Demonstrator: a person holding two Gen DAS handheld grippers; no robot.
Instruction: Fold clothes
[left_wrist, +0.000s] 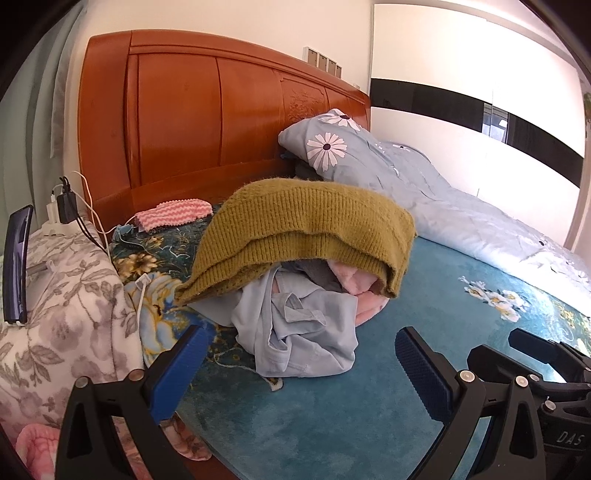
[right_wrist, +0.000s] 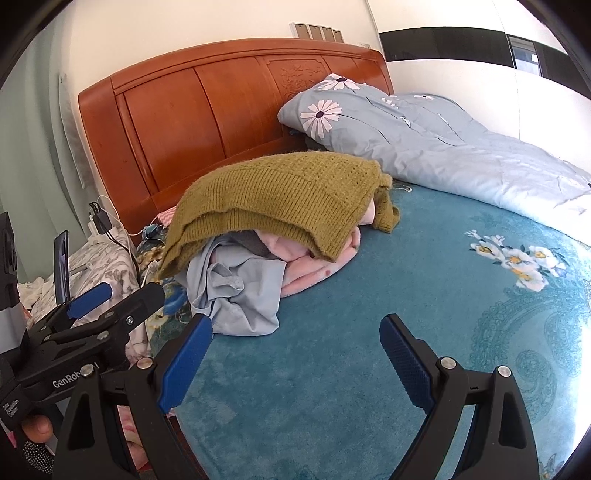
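A pile of clothes lies on the teal bed cover (left_wrist: 332, 417). On top is an olive-green knit sweater (left_wrist: 295, 225), also in the right wrist view (right_wrist: 273, 195). Under it are a crumpled light-blue shirt (left_wrist: 303, 328) (right_wrist: 240, 291) and a pink fleece garment (left_wrist: 360, 291) (right_wrist: 314, 266). My left gripper (left_wrist: 299, 363) is open and empty, just short of the light-blue shirt. My right gripper (right_wrist: 295, 350) is open and empty over the bare cover, to the right of the pile. The left gripper also shows in the right wrist view (right_wrist: 122, 291), at the left.
An orange wooden headboard (left_wrist: 192, 122) stands behind the pile. A light-blue floral pillow and quilt (left_wrist: 424, 192) lie at the back right. A grey floral blanket (left_wrist: 62, 302), a phone (left_wrist: 16, 266), chargers and cables sit at the left. A pink striped cloth (left_wrist: 171, 216) lies by the headboard.
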